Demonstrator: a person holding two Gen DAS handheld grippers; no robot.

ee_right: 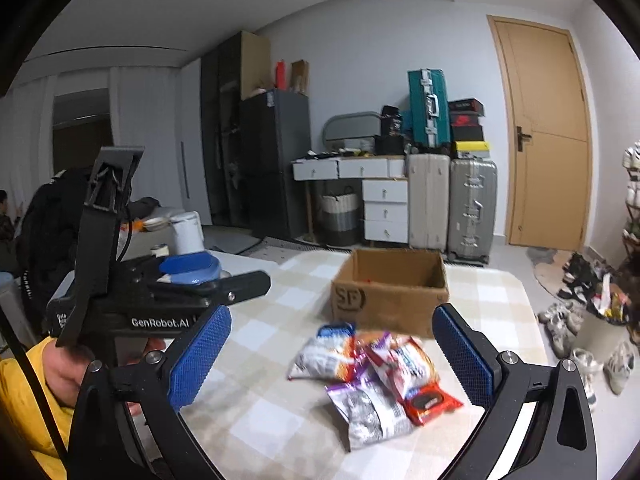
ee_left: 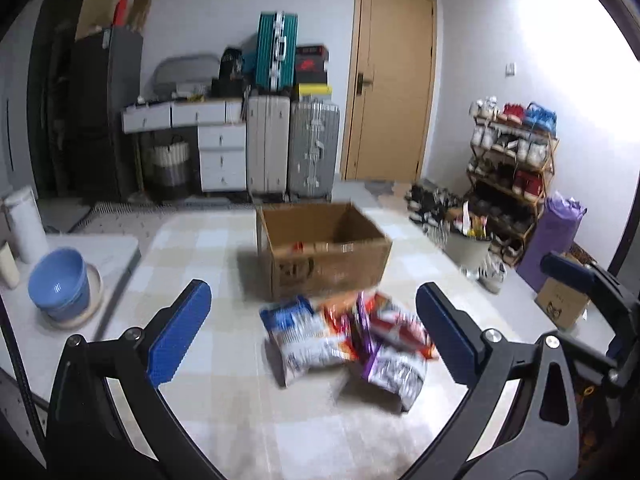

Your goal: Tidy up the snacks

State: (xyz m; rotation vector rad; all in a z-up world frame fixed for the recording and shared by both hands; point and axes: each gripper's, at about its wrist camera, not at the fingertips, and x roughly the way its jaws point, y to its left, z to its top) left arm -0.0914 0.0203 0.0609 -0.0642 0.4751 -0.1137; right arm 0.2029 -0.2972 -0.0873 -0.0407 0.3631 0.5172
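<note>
Several snack packets (ee_left: 348, 344) lie in a loose overlapping pile on the checked cloth of the bench (ee_left: 192, 248), toward its near edge and just in front of the open cardboard box (ee_left: 324, 248), which stands further toward the far edge. You have at least four packets there by my count, white-and-blue, orange, purple and red, though blur makes an exact count unsafe. From the left wrist view something red and pale shows low inside the box, so a little may already be packed; what it is I cannot tell. I judge the task to be at its start or early: the bulk of the snacks is outside the box and none is in your grip.

Your left hand-held gripper (ee_left: 312, 332) is spread wide with nothing between its blue pads (ee_left: 180, 336), and the pile sits ahead of it, apart. Your right hand-held gripper (ee_right: 332, 360) is likewise spread wide and empty, aimed at the same pile from the right side. Neither touches a packet.

What is left for you, as I read it: pick up each packet and place it in the box. The packets overlap, so taking the top one first should be easiest. A blue bowl (ee_left: 60, 284) stands on a separate surface off the left edge, well apart from the work.
</note>
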